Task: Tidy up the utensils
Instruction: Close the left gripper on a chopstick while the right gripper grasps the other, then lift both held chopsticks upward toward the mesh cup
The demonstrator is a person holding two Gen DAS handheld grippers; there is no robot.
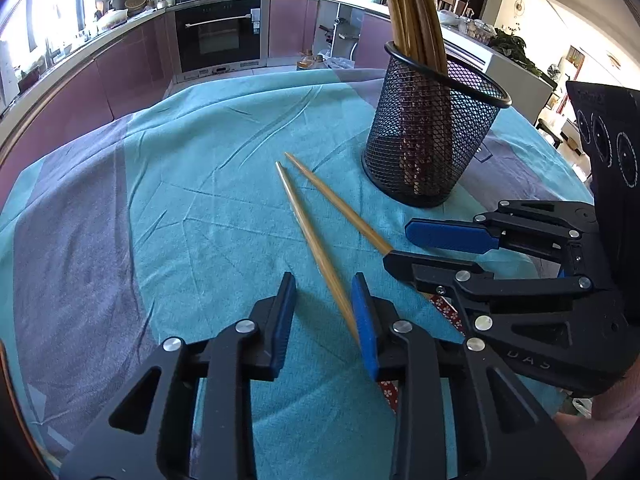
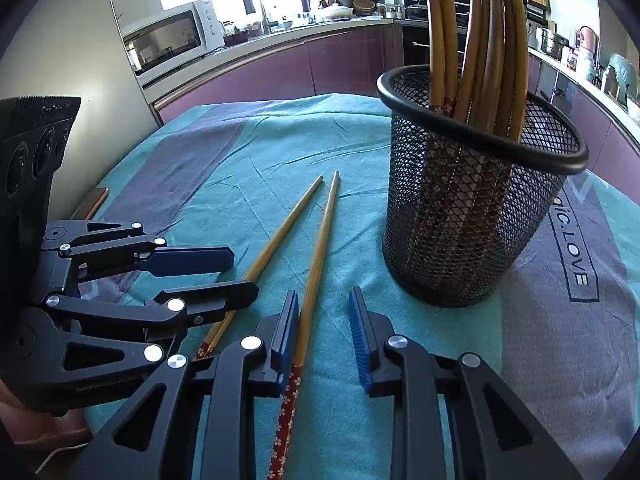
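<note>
Two bamboo chopsticks with red flowered handles lie on the teal cloth. My left gripper [image 1: 323,312] is open over one chopstick [image 1: 316,244], which lies between its jaws close to the right pad. My right gripper [image 2: 325,330] is open over the other chopstick [image 2: 318,256], which lies against its left pad. Each gripper shows in the other's view: the right one [image 1: 400,242] and the left one [image 2: 240,272]. A black mesh cup [image 1: 430,128], [image 2: 476,208] stands upright beyond them and holds several chopsticks [image 2: 480,40].
The teal and purple cloth [image 1: 160,200] covers the table. A phone [image 2: 90,202] lies near the table's left edge in the right wrist view. Kitchen cabinets, an oven [image 1: 220,36] and a microwave [image 2: 168,40] stand behind the table.
</note>
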